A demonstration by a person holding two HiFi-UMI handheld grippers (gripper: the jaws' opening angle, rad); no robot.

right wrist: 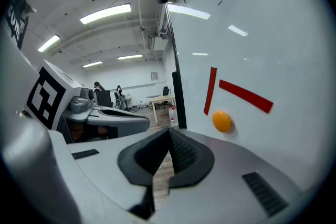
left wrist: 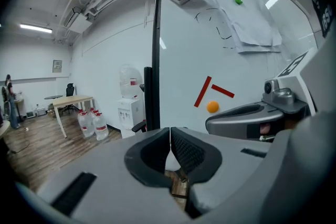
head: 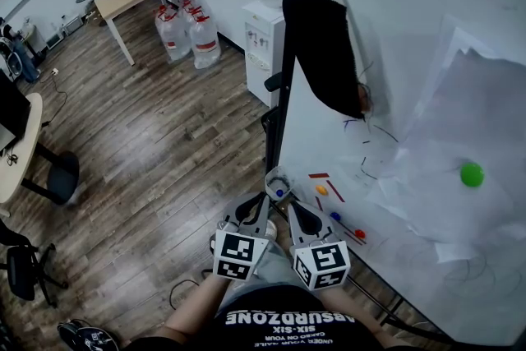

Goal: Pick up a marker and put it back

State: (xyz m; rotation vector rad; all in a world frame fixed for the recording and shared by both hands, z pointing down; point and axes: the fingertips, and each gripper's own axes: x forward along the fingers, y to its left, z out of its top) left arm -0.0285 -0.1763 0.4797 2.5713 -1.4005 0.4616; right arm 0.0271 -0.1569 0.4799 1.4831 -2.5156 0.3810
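Left gripper [left wrist: 170, 141] closed, empty; only head view shows blue dot [head: 335, 216].

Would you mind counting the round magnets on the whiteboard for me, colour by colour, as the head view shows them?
green magnet: 1
orange magnet: 1
blue magnet: 1
red magnet: 1
Total: 4
The blue spot at the board's left edge is not counted, as it is too small to tell what it is.
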